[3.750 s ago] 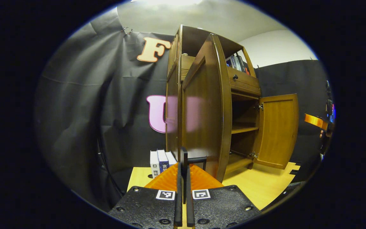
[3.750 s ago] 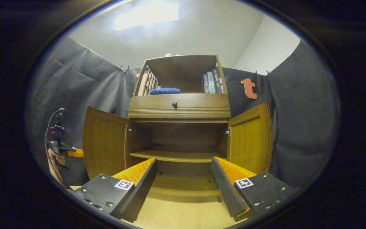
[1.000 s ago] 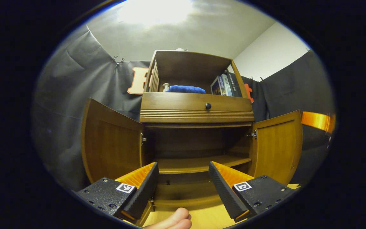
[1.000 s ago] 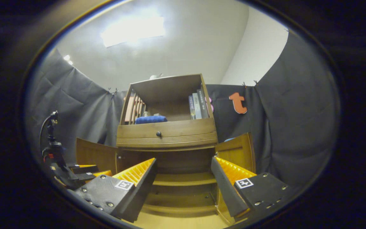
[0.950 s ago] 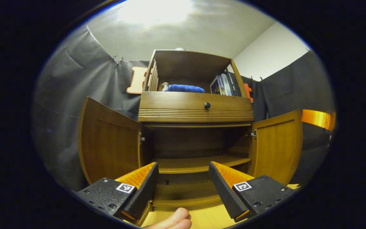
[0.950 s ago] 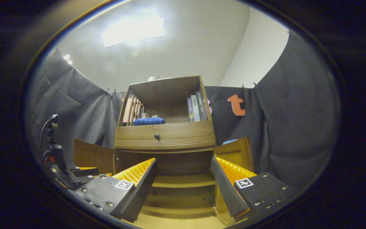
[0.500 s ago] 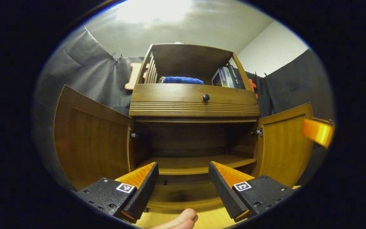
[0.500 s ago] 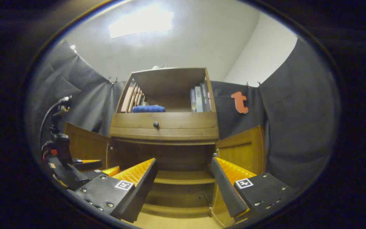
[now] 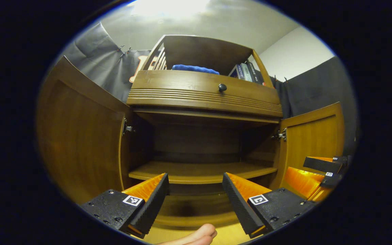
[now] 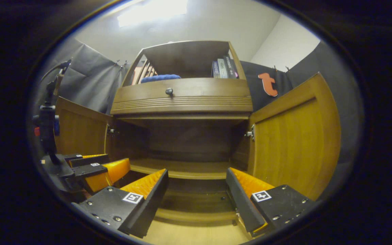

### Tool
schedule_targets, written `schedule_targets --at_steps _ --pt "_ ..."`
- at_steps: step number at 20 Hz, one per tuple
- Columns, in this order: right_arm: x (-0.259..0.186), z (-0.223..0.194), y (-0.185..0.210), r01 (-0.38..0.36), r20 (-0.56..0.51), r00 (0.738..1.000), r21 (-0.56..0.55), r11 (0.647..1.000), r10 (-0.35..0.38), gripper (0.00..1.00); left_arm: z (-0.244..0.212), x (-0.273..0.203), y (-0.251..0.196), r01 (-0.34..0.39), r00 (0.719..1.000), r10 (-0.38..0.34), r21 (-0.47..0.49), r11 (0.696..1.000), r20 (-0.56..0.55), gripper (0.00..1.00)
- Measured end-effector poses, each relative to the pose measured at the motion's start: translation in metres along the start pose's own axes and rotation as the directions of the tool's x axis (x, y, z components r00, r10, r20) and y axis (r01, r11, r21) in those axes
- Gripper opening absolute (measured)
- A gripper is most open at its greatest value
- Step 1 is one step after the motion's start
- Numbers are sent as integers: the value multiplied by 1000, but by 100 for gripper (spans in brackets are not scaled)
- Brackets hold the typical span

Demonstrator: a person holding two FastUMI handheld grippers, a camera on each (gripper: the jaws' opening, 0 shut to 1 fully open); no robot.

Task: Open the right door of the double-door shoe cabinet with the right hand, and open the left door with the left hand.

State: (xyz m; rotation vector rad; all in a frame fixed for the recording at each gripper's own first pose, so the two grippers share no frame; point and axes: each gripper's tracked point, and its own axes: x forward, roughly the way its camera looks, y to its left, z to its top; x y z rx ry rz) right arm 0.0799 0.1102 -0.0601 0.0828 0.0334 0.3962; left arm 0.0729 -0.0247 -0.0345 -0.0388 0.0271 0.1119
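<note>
Left gripper view: left door (image 9: 80,136) at nine o'clock and right door (image 9: 313,136) at three both swung wide; both claws gape empty, job looks done.

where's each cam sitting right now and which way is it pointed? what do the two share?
Left gripper view: rides the left gripper, low, facing into the cabinet; own open fingers and a fingertip at the bottom.
Right gripper view: rides the right gripper, low, facing the same opening; own open fingers at the bottom.
Shared: left door, right door, inner shelf, each other's gripper.
</note>
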Motion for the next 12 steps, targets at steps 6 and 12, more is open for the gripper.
schedule_targets --at_steps 6,12 --pt "28 -38 -4 8 -53 999 4 1000 -7 100 -9 14 1 0 1000 0 41 999 -5 96" --pt "28 -67 12 -80 -124 989 29 996 83 100 -33 27 -9 13 996 -10 35 999 -87 96"
